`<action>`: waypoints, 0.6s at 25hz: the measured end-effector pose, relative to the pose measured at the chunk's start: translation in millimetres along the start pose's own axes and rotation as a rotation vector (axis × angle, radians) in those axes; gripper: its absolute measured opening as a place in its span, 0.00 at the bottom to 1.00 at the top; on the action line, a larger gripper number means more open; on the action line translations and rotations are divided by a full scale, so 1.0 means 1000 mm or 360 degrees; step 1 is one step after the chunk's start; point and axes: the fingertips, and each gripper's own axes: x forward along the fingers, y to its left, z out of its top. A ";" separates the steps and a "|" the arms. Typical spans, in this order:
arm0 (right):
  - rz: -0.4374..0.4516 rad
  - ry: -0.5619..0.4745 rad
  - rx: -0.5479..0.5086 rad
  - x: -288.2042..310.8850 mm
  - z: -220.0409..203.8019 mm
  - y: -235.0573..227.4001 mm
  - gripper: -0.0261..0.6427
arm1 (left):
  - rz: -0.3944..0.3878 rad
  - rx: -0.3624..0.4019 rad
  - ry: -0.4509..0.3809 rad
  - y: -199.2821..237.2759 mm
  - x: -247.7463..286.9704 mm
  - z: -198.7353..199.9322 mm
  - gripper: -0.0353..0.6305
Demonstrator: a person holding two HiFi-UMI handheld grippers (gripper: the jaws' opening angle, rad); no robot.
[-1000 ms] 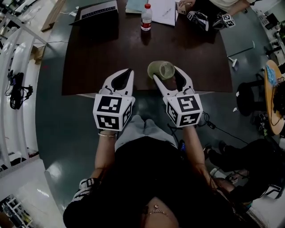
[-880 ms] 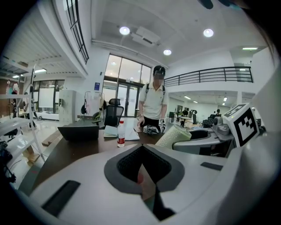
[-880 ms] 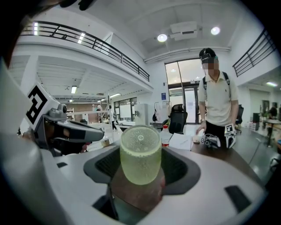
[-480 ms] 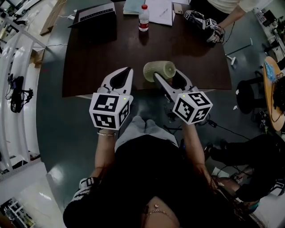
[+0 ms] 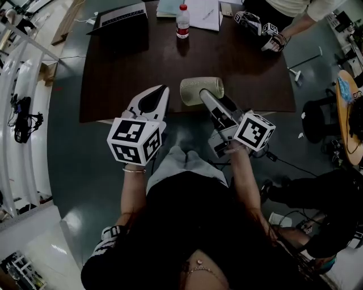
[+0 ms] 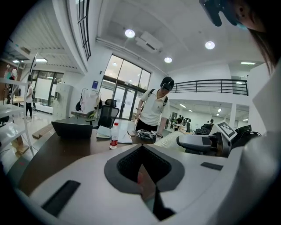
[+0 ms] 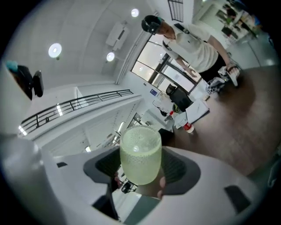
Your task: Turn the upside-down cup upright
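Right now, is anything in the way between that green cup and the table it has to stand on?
Nothing visible. The right claw is shut on the cup, holding it on its side above the table at its near edge; the dark top there is bare. The bottle and laptop stand far off.

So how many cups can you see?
1. The green cup is held sideways in the right tongs, by the near edge of the table. Others could be hidden.

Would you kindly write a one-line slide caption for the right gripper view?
Right tongs shut on a pale green cup, dark table and standing person beyond.
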 end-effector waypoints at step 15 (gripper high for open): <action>0.0356 -0.0094 0.0782 -0.005 -0.005 -0.011 0.47 | -0.0080 -0.0080 -0.0034 -0.005 -0.004 0.004 0.06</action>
